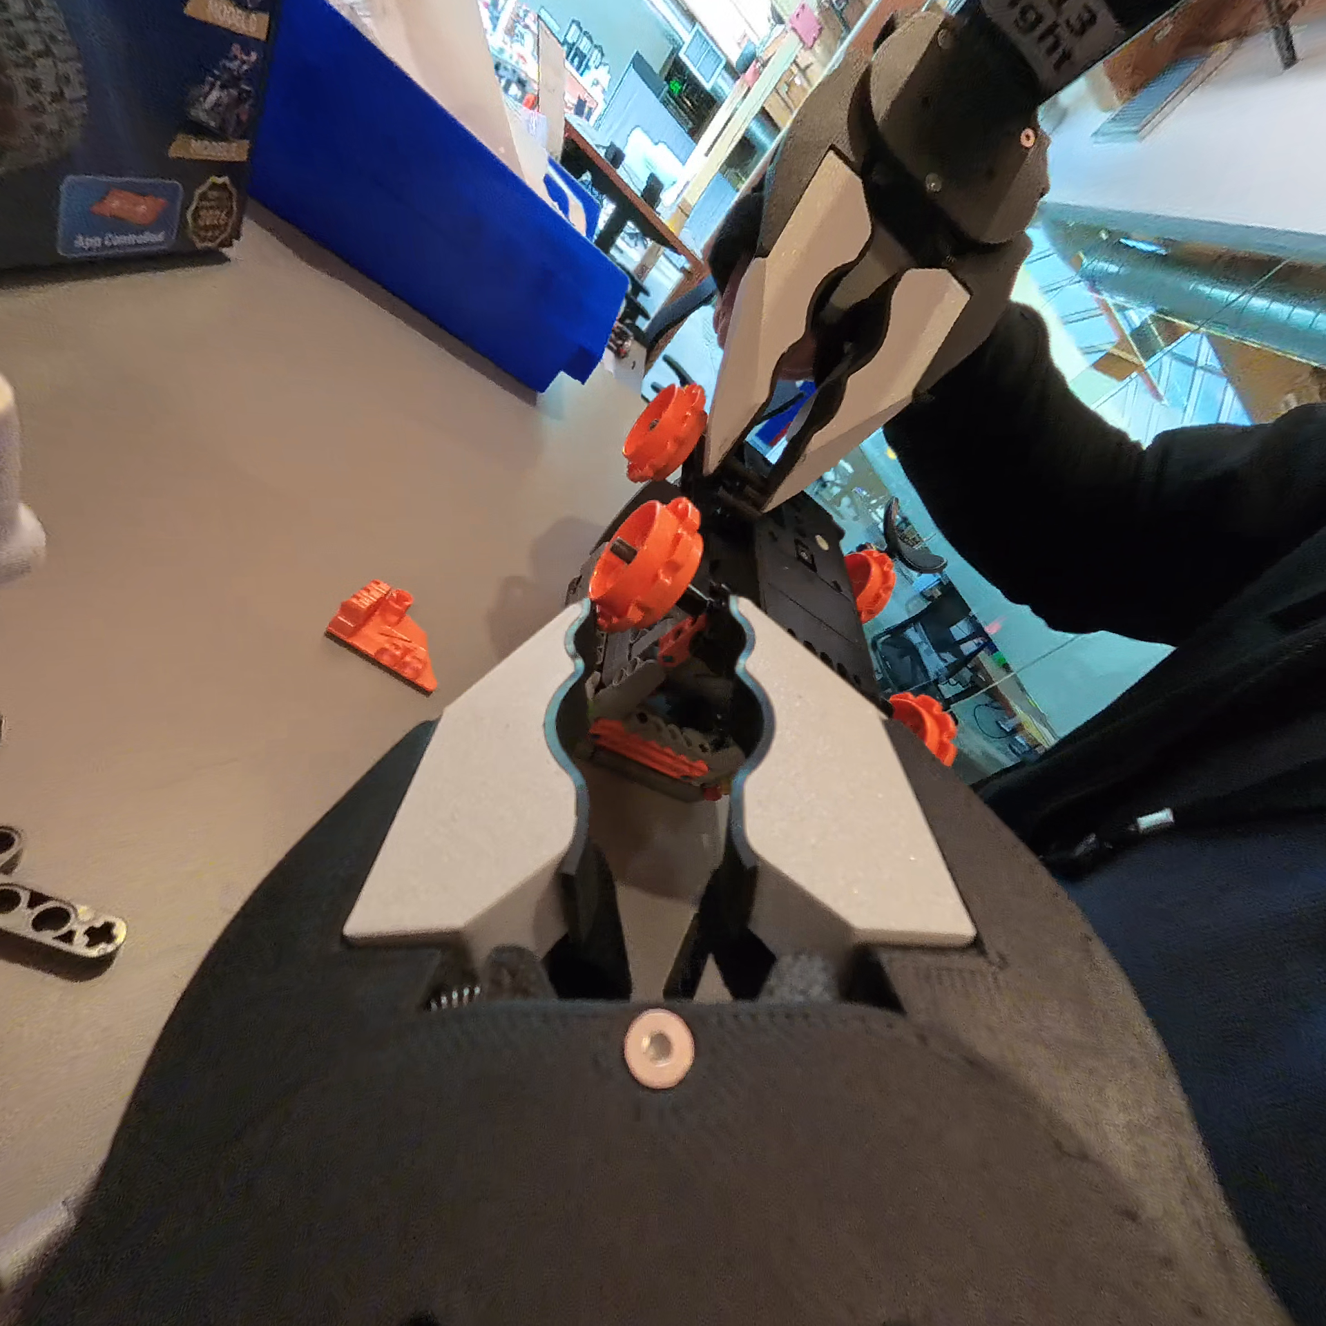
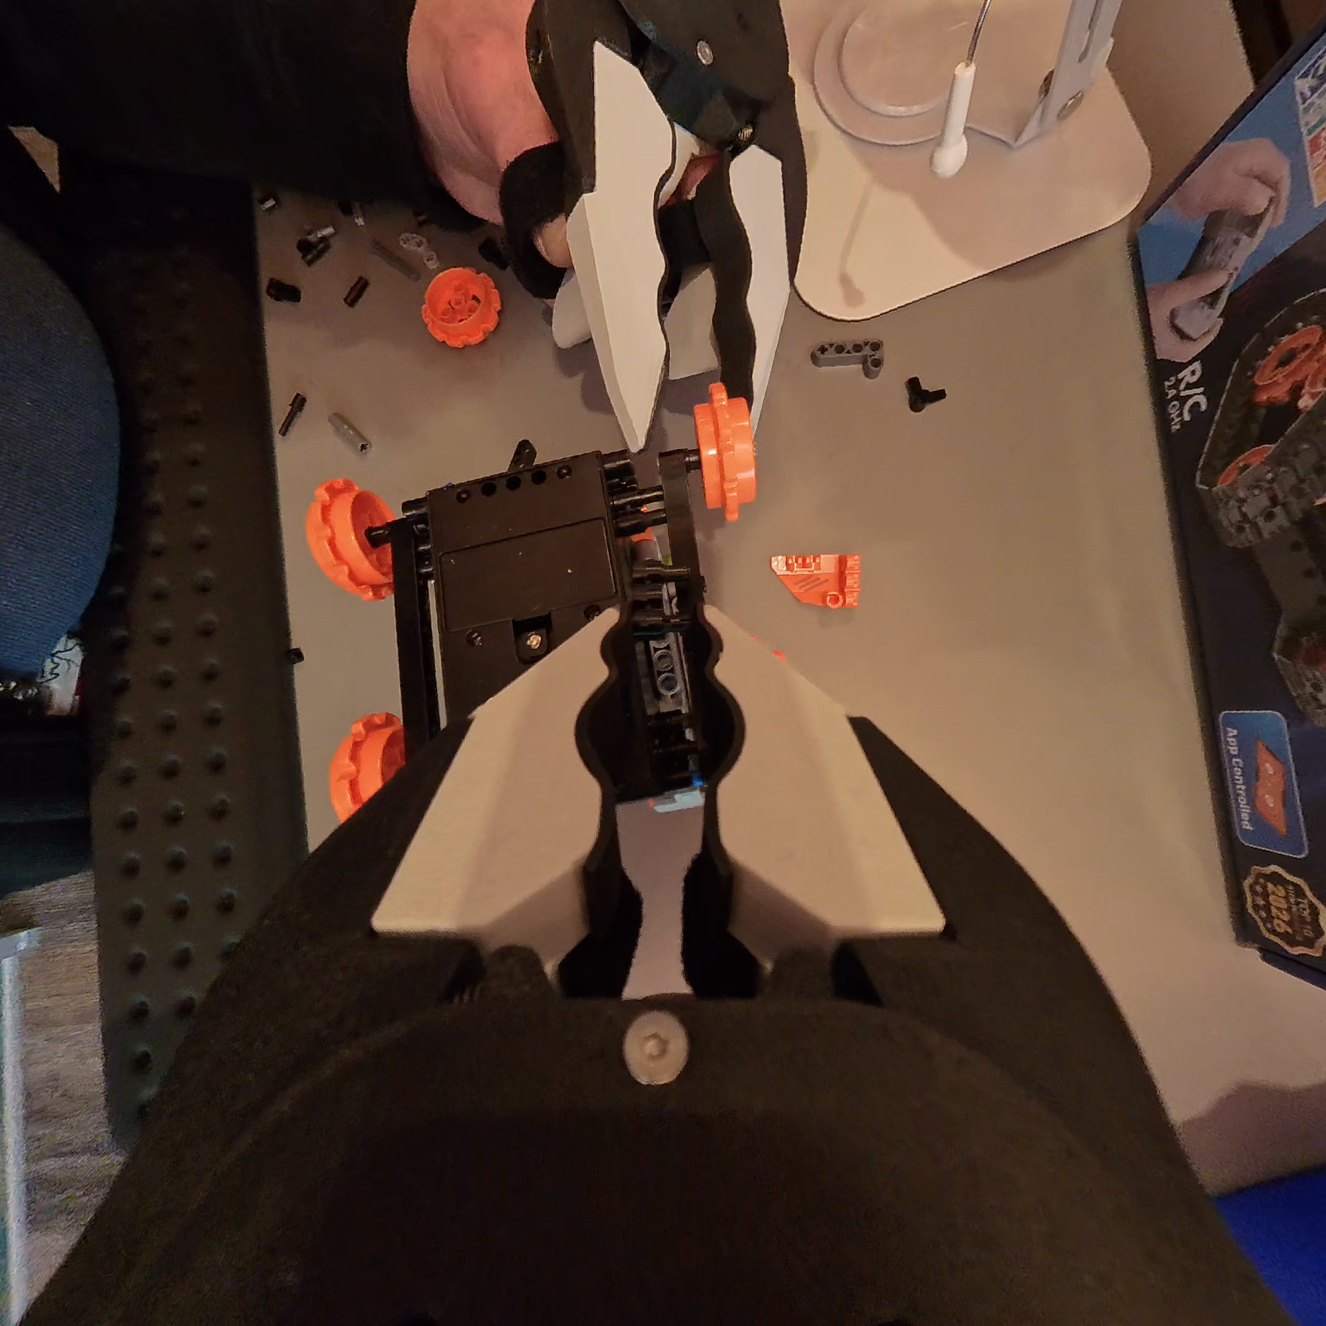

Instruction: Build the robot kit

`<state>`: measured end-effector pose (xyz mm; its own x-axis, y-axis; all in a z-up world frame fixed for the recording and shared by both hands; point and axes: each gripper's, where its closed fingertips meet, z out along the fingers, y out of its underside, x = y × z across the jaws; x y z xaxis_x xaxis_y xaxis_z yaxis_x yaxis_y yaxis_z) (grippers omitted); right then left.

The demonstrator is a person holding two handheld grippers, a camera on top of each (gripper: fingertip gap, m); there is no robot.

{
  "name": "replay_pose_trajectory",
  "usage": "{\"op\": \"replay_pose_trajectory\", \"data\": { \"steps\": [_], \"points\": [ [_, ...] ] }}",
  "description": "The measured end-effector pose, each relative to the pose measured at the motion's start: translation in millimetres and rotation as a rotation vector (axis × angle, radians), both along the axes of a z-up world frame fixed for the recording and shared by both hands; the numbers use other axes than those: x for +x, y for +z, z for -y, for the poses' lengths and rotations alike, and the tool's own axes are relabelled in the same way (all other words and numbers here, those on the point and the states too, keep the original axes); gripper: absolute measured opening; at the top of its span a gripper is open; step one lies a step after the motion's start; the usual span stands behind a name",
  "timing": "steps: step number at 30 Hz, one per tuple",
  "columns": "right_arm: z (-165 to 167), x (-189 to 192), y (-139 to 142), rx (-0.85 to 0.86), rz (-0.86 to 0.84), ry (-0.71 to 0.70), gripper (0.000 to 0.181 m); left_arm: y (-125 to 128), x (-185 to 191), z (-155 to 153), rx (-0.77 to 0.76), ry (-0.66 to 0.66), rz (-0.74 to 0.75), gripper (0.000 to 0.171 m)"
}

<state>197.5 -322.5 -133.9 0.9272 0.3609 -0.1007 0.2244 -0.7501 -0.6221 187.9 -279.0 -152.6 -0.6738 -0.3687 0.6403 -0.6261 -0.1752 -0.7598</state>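
Note:
A black brick-built vehicle chassis [image 1: 811,574] [image 2: 524,560] with orange wheels is held between both grippers above the grey table [image 1: 215,502]. My left gripper [image 1: 660,617] is shut on one end of it, around grey and orange parts, just behind an orange wheel [image 1: 646,567]. In the right wrist view the left gripper [image 2: 692,416] straddles that wheel [image 2: 725,459]. My right gripper [image 2: 660,617] is shut on the chassis's black side beam, next to the flat black cover with a screw. In the left wrist view the right gripper [image 1: 743,488] comes down from above onto the far end.
A loose orange panel piece [image 1: 384,635] [image 2: 818,580], a loose orange wheel [image 2: 458,305], a grey angled beam [image 2: 850,355] and small black pins lie on the table. A printed box [image 2: 1256,502], a blue bin [image 1: 430,201] and a white stand base [image 2: 969,179] border it. The left gripper's tips are roughly 6 cm from the right gripper's.

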Motion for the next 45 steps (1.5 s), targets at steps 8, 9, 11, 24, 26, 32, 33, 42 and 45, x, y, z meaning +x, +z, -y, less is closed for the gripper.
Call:
{"op": "replay_pose_trajectory", "data": {
  "steps": [8, 9, 11, 24, 26, 32, 33, 42, 45],
  "points": [
    [2, 3, -1, -0.065, 0.008, 0.005, 0.019, 2, 2, -1, -0.040, 0.004, -0.006, 0.033],
    [2, 4, 0, -0.067, 0.019, 0.002, 0.018, 2, 2, -1, -0.044, 0.004, -0.004, 0.032],
    [3, 6, 2, -0.069, 0.028, -0.007, 0.017, 2, 0, 0, -0.047, -0.004, -0.002, 0.030],
    [5, 6, -3, -0.078, -0.035, -0.105, 0.000, 7, 0, 5, -0.086, -0.044, -0.014, 0.027],
    [8, 7, -3, -0.080, -0.055, -0.120, 0.000, 10, 0, 8, -0.097, -0.047, -0.014, 0.027],
    [18, -3, 4, -0.047, -0.079, -0.127, 0.000, 26, -9, 26, -0.170, -0.109, -0.021, 0.037],
    [21, -5, 4, -0.044, -0.077, -0.133, 0.000, 27, -10, 30, -0.166, -0.111, -0.020, 0.040],
    [42, -24, 3, 0.020, -0.079, -0.210, 0.000, 28, -24, 60, -0.140, -0.147, -0.025, 0.038],
    [45, -27, 2, 0.025, -0.103, -0.221, 0.000, 28, -26, 63, -0.139, -0.148, -0.026, 0.037]
  ]
}}
